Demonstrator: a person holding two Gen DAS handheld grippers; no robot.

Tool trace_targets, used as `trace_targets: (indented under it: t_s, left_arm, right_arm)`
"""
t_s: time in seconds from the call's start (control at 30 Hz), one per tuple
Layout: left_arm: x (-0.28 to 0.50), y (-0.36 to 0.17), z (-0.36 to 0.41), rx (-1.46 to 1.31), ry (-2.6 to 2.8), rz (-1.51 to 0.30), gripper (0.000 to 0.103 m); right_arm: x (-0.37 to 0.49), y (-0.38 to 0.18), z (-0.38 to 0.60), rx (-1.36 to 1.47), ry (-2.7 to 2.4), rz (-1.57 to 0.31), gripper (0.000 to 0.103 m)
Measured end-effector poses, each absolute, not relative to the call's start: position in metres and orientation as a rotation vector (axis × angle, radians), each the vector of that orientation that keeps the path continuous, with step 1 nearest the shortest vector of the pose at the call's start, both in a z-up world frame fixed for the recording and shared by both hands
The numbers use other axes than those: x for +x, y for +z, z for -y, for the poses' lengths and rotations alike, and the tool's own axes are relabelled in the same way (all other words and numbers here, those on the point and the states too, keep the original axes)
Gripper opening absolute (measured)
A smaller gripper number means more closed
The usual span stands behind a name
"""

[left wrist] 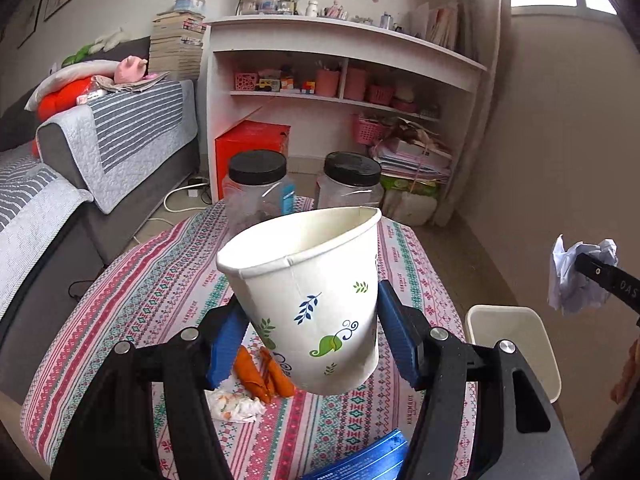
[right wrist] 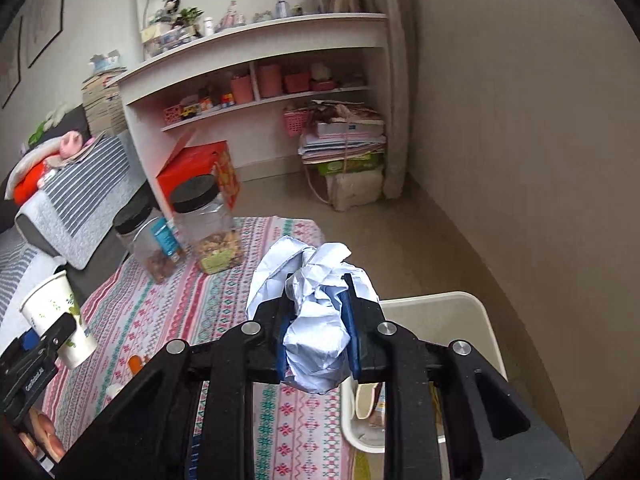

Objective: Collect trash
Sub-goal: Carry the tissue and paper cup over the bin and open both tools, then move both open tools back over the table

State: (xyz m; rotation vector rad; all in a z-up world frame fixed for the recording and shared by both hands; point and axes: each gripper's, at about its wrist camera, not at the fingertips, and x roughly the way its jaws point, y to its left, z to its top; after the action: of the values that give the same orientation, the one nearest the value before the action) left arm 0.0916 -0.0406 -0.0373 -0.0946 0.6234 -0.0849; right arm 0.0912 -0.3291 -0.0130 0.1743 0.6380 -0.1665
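I have the right claw (right wrist: pixel 320 336) clamped on a crumpled paper wad (right wrist: pixel 316 320), the blue pads pressing into it from both sides, and the left claw (left wrist: pixel 308 332) closed around a paper cup (left wrist: pixel 312 300) low on its wall, its jaws standing fairly wide because the cup is wide. What matters for the drop is where the white bin (right wrist: pixel 452 320) sits: it stands off the right edge of the table (right wrist: pixel 224 304), below and just to the right of the wad in the right wrist view, so the right claw is clearly the nearer one and, in my judgement, only has to travel a little further right before letting go. From the left wrist view the bin (left wrist: pixel 516 344) lies to the right of the cup, with the cup tilted, its open mouth leaning up and away from me and its long axis running from the claw toward the two black-lidded jars (left wrist: pixel 304 184); I would say it goes in second. Orange peel (left wrist: pixel 260 372) and a soiled tissue (left wrist: pixel 236 404) lie on the cloth beneath the cup, not yet picked up. The bin's near part is hidden behind the right claw's frame, so I cannot tell how full it is, though some scraps show inside; a blue object at the bottom edge of the left view is cut off and I cannot name it
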Motion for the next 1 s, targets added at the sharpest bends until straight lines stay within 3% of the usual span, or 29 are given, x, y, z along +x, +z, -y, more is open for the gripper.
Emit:
trace_targets:
  t_s: [0.03,0.07,0.13,0.3,0.7,1.0]
  left_arm:
    - [0.092,-0.037,0.048,-0.091,-0.099,-0.622,0.062]
    - [0.092,-0.038,0.054,-0.089,-0.111,-0.623,0.062]
    - [0.093,-0.039,0.070,-0.083,-0.146,-0.626,0.062]
    - [0.096,-0.040,0.118,-0.039,-0.228,-0.634,0.062]
    - [0.107,-0.042,0.255,-0.001,-0.416,-0.680,0.064]
    - [0.119,-0.041,0.317,0.019,-0.494,-0.741,0.082]
  right_arm:
    - [0.089,-0.012,0.339,0.190,-0.188,-0.639,0.032]
    - [0.085,-0.011,0.351,0.210,-0.222,-0.630,0.051]
    - [0.076,-0.006,0.368,0.228,-0.277,-0.604,0.070]
    - [0.047,0.012,0.407,0.255,-0.404,-0.512,0.094]
    - [0.004,0.022,0.470,0.336,-0.546,-0.434,0.096]
    - [-0.013,0.023,0.488,0.339,-0.586,-0.383,0.096]
